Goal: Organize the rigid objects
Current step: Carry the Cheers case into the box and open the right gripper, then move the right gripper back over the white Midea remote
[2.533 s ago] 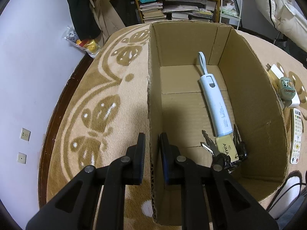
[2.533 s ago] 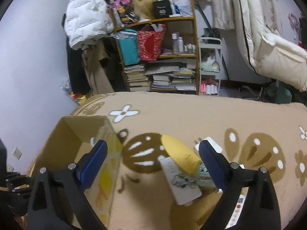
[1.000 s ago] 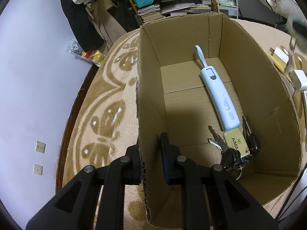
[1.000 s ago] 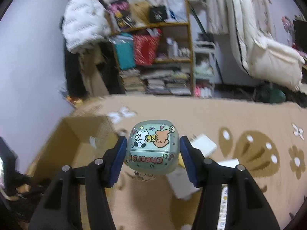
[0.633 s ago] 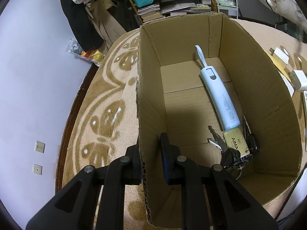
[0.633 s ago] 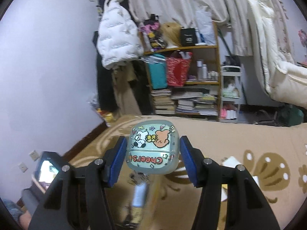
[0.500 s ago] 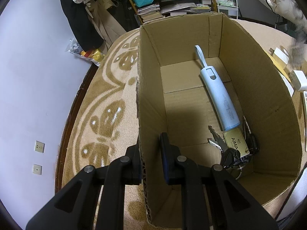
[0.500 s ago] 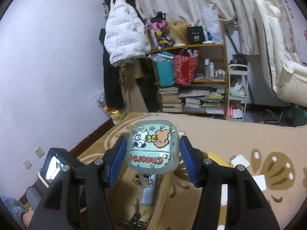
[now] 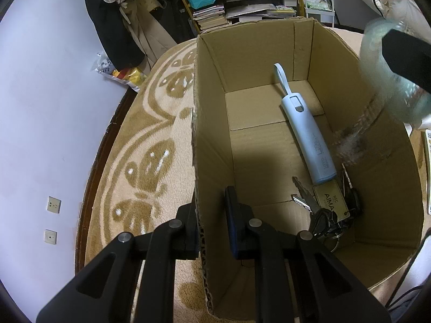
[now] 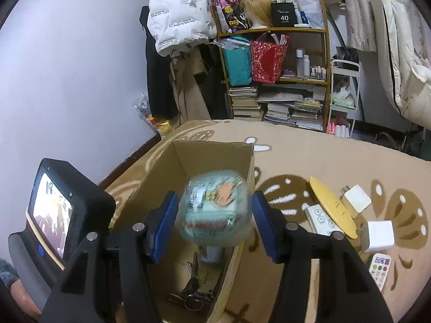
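Right wrist view: the right gripper [image 10: 214,222] has its fingers spread, and the blurred green cartoon case [image 10: 215,211] sits between them over the cardboard box [image 10: 188,156], contact unclear. The left gripper [image 9: 210,215] is clenched on the box's wall, above keys [image 9: 322,207] and a blue tube [image 9: 309,140].

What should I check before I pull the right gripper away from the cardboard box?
1. Left gripper clamped on the cardboard box wall: ok.
2. Green cartoon case over the box opening: ok.
3. Right gripper let go of the case: probably ok; the case is blurred and looks loose.
4. Bare box floor beside the light-blue strapped tool and keys: ok.
5. White charger and remote boxed: not ok.
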{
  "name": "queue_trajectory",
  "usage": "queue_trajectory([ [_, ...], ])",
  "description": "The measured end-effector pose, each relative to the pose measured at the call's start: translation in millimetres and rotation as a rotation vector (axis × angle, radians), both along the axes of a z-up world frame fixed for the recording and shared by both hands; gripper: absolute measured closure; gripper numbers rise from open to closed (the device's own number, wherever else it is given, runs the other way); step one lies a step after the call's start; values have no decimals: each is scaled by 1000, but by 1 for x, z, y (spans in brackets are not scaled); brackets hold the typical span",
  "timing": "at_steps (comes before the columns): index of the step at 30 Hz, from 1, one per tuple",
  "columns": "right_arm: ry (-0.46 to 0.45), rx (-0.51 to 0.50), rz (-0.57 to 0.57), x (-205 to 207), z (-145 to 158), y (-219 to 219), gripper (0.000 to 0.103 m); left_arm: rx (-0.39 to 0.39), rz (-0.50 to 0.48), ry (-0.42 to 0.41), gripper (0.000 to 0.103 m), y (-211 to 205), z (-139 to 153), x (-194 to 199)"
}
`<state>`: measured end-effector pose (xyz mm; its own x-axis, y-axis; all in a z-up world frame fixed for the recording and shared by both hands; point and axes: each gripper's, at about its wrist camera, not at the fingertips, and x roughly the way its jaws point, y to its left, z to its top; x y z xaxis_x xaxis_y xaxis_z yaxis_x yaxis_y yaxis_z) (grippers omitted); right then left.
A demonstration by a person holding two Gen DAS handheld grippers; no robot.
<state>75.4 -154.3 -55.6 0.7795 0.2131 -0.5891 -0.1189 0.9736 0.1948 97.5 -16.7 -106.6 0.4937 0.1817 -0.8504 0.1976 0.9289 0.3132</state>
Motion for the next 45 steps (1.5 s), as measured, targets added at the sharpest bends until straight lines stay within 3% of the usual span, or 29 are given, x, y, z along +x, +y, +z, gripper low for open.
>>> queue_trajectory([
  [9, -26, 3, -51, 0, 6, -17, 43, 1, 1, 5, 86, 0, -3, 0],
  [12, -17, -13, -83, 2, 4, -27, 39, 3, 0, 5, 86, 0, -3, 1],
  [17, -8, 2, -139, 5, -2, -50, 11, 1, 2, 9, 86, 1, -3, 1],
  [21, 16, 42, -173, 11, -10, -69, 7, -1, 1, 10, 86, 2, -3, 2],
  [23, 24, 54, -191, 13, -15, -79, 0, -1, 1, 10, 86, 2, -3, 2],
  [34, 123, 72, -274, 24, -56, -117, 0, -17, 0, 18, 86, 5, -4, 4],
  [45, 227, 37, -281, 31, -94, -125, 0, -22, 1, 23, 85, 7, -6, 5],
])
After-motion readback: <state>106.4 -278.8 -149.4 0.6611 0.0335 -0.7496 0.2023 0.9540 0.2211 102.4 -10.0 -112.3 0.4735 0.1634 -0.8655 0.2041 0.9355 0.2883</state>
